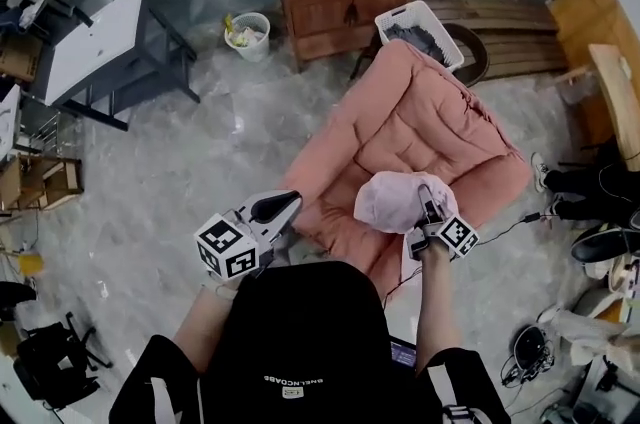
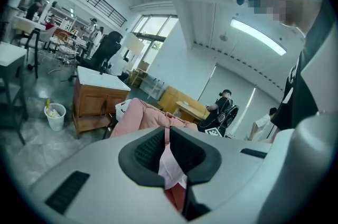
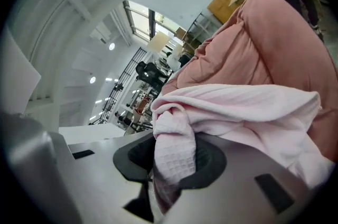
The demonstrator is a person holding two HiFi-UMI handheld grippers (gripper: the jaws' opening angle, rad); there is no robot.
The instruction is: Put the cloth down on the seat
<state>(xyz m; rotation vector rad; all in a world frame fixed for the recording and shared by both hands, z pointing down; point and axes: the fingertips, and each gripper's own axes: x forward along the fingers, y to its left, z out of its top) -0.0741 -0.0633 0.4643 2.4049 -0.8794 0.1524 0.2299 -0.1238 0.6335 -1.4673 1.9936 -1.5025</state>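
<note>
Item: cloth (image 1: 392, 202), pale pink, bunched; right gripper (image 1: 427, 202) pinching one fold, the rest draping fwd over its jaws; cloth hanging above front of seat (image 1: 445, 147), apparently not resting yet; seat lying ahead of and below right jaws, so right hand nearer; left gripper (image 1: 282, 205) hovering beside chair front, jaws pressed together, empty.

White print (image 1: 290, 379) on the black shirt (image 1: 300, 322) cannot be read.

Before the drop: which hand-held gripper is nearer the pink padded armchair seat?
Right. Right hand-held gripper: over the pink seat. Left hand-held gripper: beside it.
</note>
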